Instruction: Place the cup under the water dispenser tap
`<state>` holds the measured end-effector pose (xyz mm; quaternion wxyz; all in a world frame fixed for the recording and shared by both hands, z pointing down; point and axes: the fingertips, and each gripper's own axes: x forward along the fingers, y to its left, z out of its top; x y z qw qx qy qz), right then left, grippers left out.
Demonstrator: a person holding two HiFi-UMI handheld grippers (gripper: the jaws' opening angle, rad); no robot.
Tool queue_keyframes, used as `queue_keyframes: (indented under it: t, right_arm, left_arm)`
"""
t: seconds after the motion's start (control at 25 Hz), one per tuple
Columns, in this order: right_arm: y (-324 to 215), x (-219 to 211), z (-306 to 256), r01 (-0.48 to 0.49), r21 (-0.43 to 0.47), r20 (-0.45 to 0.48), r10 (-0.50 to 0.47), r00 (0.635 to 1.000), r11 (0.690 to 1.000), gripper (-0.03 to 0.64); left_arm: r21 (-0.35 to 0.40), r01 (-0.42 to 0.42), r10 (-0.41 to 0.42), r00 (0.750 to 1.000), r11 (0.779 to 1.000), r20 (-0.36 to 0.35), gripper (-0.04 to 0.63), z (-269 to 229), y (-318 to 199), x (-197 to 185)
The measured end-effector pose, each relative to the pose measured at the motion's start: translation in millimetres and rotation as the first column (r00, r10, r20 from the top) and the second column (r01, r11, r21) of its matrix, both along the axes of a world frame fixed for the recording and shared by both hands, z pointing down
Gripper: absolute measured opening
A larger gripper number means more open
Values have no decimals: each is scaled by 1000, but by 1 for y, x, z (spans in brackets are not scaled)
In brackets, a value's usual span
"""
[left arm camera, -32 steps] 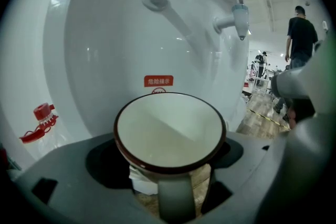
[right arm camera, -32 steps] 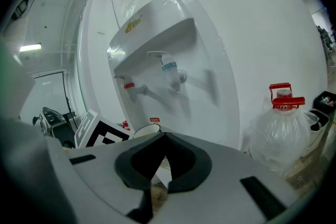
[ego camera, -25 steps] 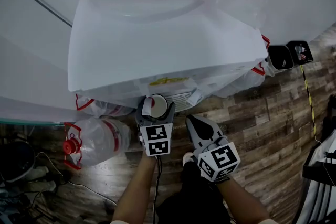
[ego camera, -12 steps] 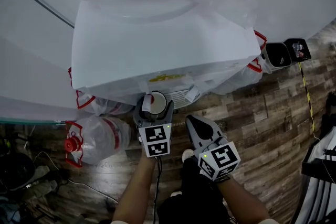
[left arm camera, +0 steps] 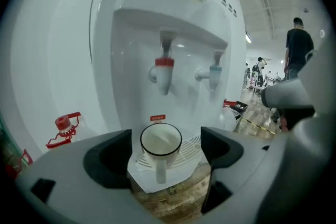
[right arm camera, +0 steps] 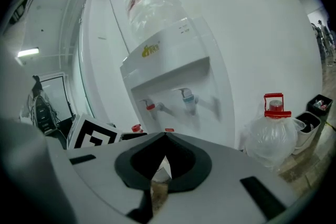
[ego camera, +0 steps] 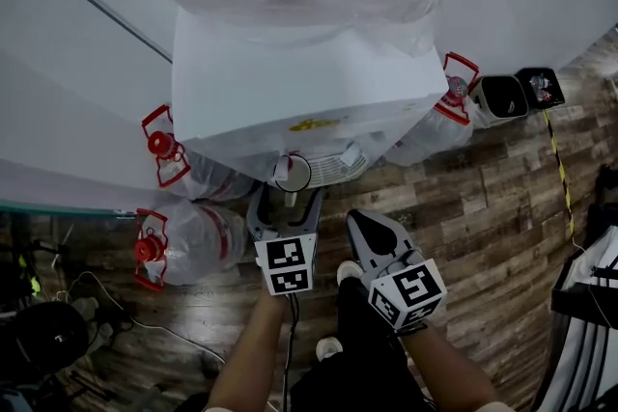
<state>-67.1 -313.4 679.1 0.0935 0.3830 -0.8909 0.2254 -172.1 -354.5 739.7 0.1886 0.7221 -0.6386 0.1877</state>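
Note:
A white cup (left arm camera: 160, 140) with a dark rim stands upright on the drip tray (left arm camera: 190, 150) of the white water dispenser (ego camera: 309, 82), right below the red tap (left arm camera: 164, 68). Its handle points back at me. The blue tap (left arm camera: 215, 72) is to its right. In the head view the cup (ego camera: 293, 173) sits just ahead of my left gripper (ego camera: 287, 200), which is open and holds nothing. My right gripper (ego camera: 362, 225) hangs beside it over the floor, shut and empty; in its own view the right gripper (right arm camera: 164, 137) has its jaws meeting at a point.
Large water bottles with red caps lie on the wooden floor left of the dispenser (ego camera: 188, 246) (ego camera: 183, 171), and another stands to its right (ego camera: 430, 125). Two black bins (ego camera: 507, 96) stand at the far right. People (left arm camera: 298, 47) stand far off.
My left gripper has drawn back from the cup: its jaws flanked the cup a second ago and now sit just short of it. The cup stays on the drip tray.

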Motion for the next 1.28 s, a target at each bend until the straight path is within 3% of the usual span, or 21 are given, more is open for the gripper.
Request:
queue_keyframes:
  t: [0.4, 0.64, 1.28]
  right_arm:
    - [56, 6, -90, -35, 39, -5, 35, 999, 999, 18]
    - [110, 14, -146, -75, 67, -3, 75, 997, 995, 18]
    - [245, 52, -290, -100, 75, -18, 102, 995, 992, 18]
  left_arm:
    - [32, -20, 20, 999, 999, -24, 442, -102, 80, 4]
    - [64, -76, 77, 997, 995, -13, 439, -167, 141, 5]
    - [95, -113, 115, 993, 989, -26, 371, -324, 302, 33]
